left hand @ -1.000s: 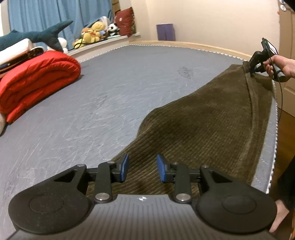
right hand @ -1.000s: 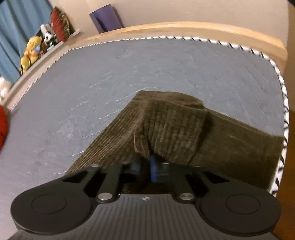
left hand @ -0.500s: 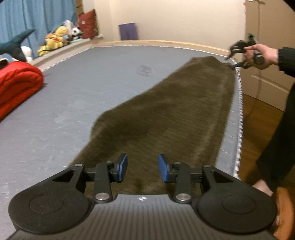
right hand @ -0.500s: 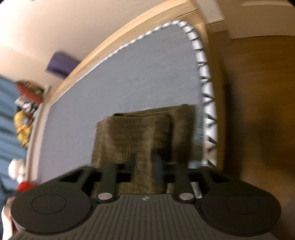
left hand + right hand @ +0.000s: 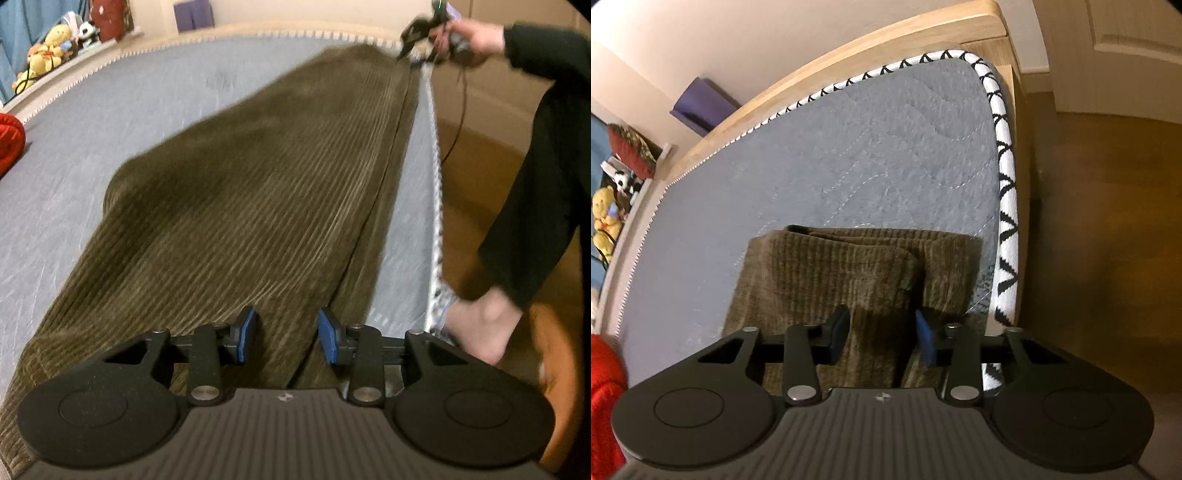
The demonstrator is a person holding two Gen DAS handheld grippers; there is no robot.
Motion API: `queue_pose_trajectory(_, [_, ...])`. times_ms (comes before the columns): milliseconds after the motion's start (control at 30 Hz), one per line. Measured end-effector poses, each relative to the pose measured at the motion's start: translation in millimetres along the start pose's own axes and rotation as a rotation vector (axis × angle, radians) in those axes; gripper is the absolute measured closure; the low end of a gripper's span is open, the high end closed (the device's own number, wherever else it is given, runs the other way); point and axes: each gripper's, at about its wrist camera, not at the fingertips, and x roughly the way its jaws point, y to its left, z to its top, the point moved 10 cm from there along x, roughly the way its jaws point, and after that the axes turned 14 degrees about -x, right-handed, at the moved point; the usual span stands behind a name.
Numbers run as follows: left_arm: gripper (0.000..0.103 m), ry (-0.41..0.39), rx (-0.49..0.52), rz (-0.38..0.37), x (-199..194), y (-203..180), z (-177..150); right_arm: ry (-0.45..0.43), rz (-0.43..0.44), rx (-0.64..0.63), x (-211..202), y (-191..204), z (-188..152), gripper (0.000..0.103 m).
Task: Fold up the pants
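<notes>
Two grippers over pants, both angled down. Left gripper (image 5: 284, 338): jaws apart, closing slightly, blue pads clear of cloth, brown corduroy pants (image 5: 258, 192) beneath gap. Right gripper (image 5: 881, 334): jaws apart, closing, nothing clamped, folded leg ends (image 5: 849, 269) below. Pants lie stretched lengthwise along grey mattress (image 5: 92, 122) near its patterned edge (image 5: 1006, 206). Person's bare foot (image 5: 480, 325) beside mattress edge. Red blanket (image 5: 9, 142), plush toys (image 5: 44, 55) far off.

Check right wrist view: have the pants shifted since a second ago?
Yes. The pants now lie squared up close to the mattress's patterned edge; the raised, bunched cuff has dropped flat.
</notes>
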Motion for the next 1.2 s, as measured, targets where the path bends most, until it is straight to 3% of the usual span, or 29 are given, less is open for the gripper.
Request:
queue_pose_trajectory(33, [0.068, 0.007, 0.003, -0.006, 1, -1, -1, -0.001, -0.008, -0.015, 1, 0, 0, 0.074])
queue_pose_trajectory(67, [0.088, 0.002, 0.012, -0.015, 0, -3, -1, -0.004, -0.025, -0.033, 1, -2, 0, 0.086])
queue_pose_trajectory(100, [0.097, -0.007, 0.022, -0.023, -2, -6, 0, -0.009, -0.036, -0.041, 0, -3, 0, 0.092])
queue_pose_trajectory(200, [0.098, -0.061, 0.048, -0.024, -21, -7, 10, -0.048, -0.034, -0.019, -13, -2, 5, 0.096])
queue_pose_trajectory(300, [0.100, -0.120, 0.031, -0.088, -48, -9, 14, -0.139, 0.034, 0.031, -52, 7, 23, 0.097])
queue_pose_trajectory(400, [0.100, -0.081, 0.060, -0.137, -48, -18, 3, -0.160, -0.015, 0.028, -68, -3, 27, 0.097])
queue_pose_trajectory(500, [0.098, 0.021, 0.105, -0.101, -26, -21, -16, -0.005, -0.102, 0.064, -37, -28, -1, 0.096])
queue_pose_trajectory(533, [0.098, 0.019, 0.106, -0.100, -27, -19, -18, 0.021, -0.113, 0.077, -30, -34, -7, 0.095])
queue_pose_trajectory(567, [0.097, 0.001, 0.085, -0.112, -34, -15, -15, 0.020, -0.112, 0.086, -29, -36, -8, 0.094])
queue_pose_trajectory(633, [0.086, -0.076, -0.015, -0.144, -56, 2, -1, -0.002, -0.113, 0.070, -35, -33, -4, 0.090])
queue_pose_trajectory(667, [0.074, -0.125, -0.066, -0.140, -69, 14, 5, -0.019, -0.113, 0.052, -39, -30, 0, 0.089])
queue_pose_trajectory(700, [0.070, -0.158, -0.098, -0.121, -79, 27, 8, -0.034, -0.110, 0.041, -42, -27, 2, 0.083])
queue_pose_trajectory(767, [0.070, -0.189, -0.145, -0.038, -94, 55, 5, -0.068, -0.121, 0.015, -46, -22, 8, 0.070])
queue_pose_trajectory(800, [0.070, -0.181, -0.164, 0.013, -98, 69, 0, -0.067, -0.130, 0.005, -45, -21, 8, 0.064])
queue_pose_trajectory(900, [0.070, -0.083, -0.210, 0.147, -101, 108, -32, -0.028, -0.154, 0.015, -34, -27, 4, 0.063])
queue_pose_trajectory(1000, [0.073, 0.180, -0.136, 0.244, -82, 122, -97, 0.010, -0.162, 0.040, -27, -32, 0, 0.063])
queue_pose_trajectory(1033, [0.075, 0.178, -0.086, 0.250, -82, 115, -102, 0.014, -0.161, 0.039, -26, -32, -1, 0.063])
queue_pose_trajectory(1200, [0.075, 0.161, -0.103, 0.209, -86, 107, -84, 0.032, -0.123, 0.025, -20, -27, -3, 0.063])
